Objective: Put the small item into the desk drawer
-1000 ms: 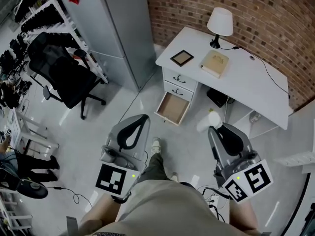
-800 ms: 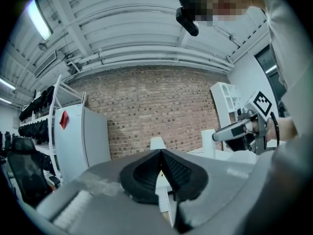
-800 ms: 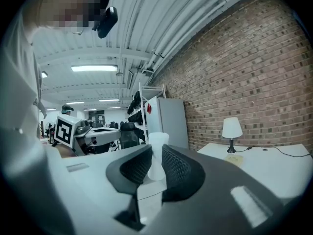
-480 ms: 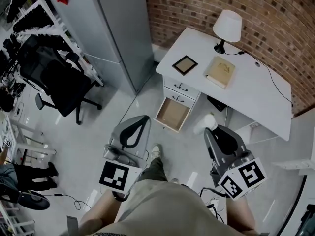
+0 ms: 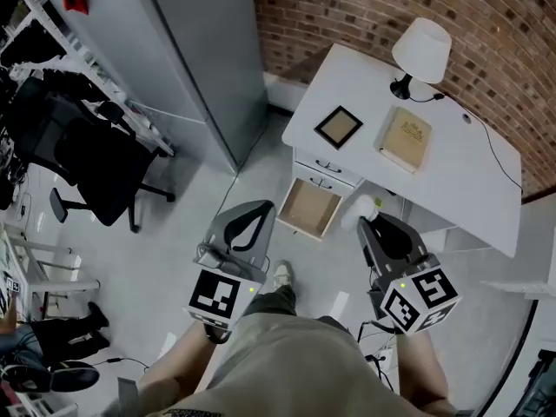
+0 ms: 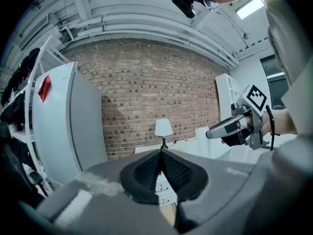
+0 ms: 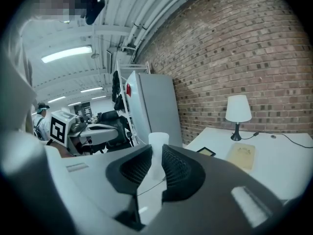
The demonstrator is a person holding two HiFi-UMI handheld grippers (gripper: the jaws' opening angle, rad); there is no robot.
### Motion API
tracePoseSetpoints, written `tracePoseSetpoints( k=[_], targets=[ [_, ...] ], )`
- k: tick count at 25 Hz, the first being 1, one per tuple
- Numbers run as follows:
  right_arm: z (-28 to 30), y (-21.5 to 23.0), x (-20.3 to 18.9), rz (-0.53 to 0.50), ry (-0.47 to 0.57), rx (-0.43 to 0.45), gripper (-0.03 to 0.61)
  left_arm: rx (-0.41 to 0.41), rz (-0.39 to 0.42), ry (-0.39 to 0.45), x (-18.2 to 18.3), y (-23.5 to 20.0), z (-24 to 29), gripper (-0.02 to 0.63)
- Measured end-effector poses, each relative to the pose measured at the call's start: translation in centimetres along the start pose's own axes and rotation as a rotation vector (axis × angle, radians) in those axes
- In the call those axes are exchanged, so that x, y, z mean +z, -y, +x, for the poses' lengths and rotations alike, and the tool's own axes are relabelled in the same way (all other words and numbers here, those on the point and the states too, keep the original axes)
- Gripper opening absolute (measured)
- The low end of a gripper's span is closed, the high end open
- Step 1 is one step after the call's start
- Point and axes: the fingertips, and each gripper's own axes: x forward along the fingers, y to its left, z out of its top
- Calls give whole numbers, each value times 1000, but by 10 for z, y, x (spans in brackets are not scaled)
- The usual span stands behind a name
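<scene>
My right gripper (image 5: 372, 225) is shut on a small white cylinder (image 5: 365, 208), which hangs over the floor just right of the open drawer (image 5: 310, 208). The drawer is the lower of two in the white desk (image 5: 452, 172), and its wooden inside shows nothing in it. In the right gripper view the cylinder (image 7: 157, 148) stands upright between the ribbed pads of that gripper (image 7: 156, 169). My left gripper (image 5: 254, 212) is shut with nothing in it, left of the drawer. In the left gripper view the jaws of this gripper (image 6: 160, 164) meet, with the drawer (image 6: 167, 213) below them.
On the desk lie a black picture frame (image 5: 338, 127) and a tan book (image 5: 406, 139), with a white lamp (image 5: 421, 50) at the back. A tall grey cabinet (image 5: 187, 50) stands left of the desk. A black office chair (image 5: 82, 159) is further left.
Both grippers and the person have moved forward toward the desk. The open drawer now lies between the two grippers' tips. The right gripper still holds the white cylinder.
</scene>
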Motion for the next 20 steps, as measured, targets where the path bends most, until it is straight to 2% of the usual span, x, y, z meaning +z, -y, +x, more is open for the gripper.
tracePoseSetpoints(
  k=[2, 5, 8, 15, 20],
  targets=[
    [25, 6, -7, 17, -24, -14, 69, -20, 2, -17, -12, -17, 13, 2],
    [58, 18, -22, 44, -63, -33, 69, -30, -47, -51, -31, -36, 29, 2],
    [88, 31, -48, 89, -124, -43, 69, -51, -16, -81, -56, -49, 45, 3],
    [152, 67, -132, 211, -263, -50, 69, -22, -69, -183, -133, -67, 78, 3],
    [197, 99, -204, 263, -362, -66, 69, 21, -156, -263, -205, -77, 106, 3]
  ],
)
